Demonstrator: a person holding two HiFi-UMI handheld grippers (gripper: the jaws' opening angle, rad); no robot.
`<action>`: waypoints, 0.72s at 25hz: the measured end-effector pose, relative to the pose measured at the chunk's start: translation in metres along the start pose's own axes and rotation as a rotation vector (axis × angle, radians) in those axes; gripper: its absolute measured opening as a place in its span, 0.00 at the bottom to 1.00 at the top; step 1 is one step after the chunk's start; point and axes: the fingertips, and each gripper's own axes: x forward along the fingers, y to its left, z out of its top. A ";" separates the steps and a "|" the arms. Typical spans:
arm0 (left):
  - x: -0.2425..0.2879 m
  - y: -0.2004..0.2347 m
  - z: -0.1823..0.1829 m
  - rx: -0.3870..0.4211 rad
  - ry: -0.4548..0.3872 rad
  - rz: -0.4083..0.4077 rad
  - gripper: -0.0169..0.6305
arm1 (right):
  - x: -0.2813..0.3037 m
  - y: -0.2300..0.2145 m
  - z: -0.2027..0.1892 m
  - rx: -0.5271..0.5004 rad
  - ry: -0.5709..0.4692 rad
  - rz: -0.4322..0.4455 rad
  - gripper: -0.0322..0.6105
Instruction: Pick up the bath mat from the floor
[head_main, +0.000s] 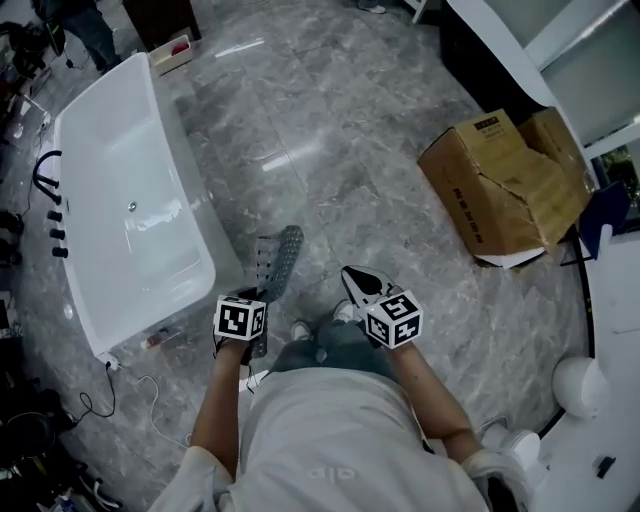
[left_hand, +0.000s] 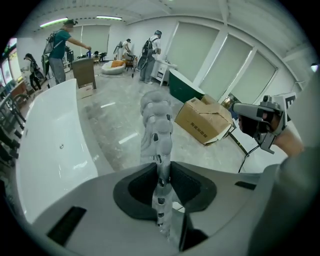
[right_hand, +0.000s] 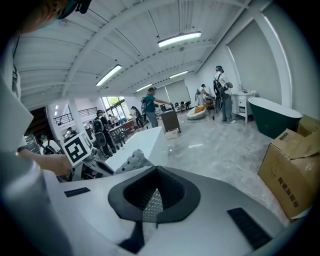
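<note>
The bath mat (head_main: 281, 256) is off the grey floor (head_main: 340, 150), near the middle of the head view. It is held at 1 end by the left gripper (head_main: 258, 300) and reaches from there toward the top of the frame, just beside the white bathtub (head_main: 120, 200) at the left. In the left gripper view the jaws of the left gripper (left_hand: 162, 172) are clamped on the bath mat (left_hand: 157, 132). The mat stands on its edge between them and runs up the middle of the frame.

The right gripper (head_main: 358, 283) is at the lower middle of the head view, to the right of the mat and apart from it. In the right gripper view the jaws of the right gripper (right_hand: 150, 200) are together. Only a small grey patterned wedge shows in the gap, and it is not possible to tell what it is. The bath mat (right_hand: 132, 161) shows at the left of this view, beside the marker cube (right_hand: 77, 148) of the left gripper.

A torn cardboard box (head_main: 505, 190) lies on the floor at the right of the head view, well apart from the mat. Several people (left_hand: 60, 52) stand in the upper left of the left gripper view.
</note>
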 end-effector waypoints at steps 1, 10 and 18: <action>-0.008 -0.003 0.006 0.004 -0.015 0.005 0.17 | -0.003 0.003 0.006 -0.007 -0.008 0.006 0.09; -0.075 -0.024 0.048 0.005 -0.151 0.042 0.17 | -0.025 0.029 0.067 -0.078 -0.077 0.086 0.09; -0.131 -0.042 0.087 0.048 -0.335 0.117 0.16 | -0.048 0.050 0.117 -0.147 -0.149 0.163 0.09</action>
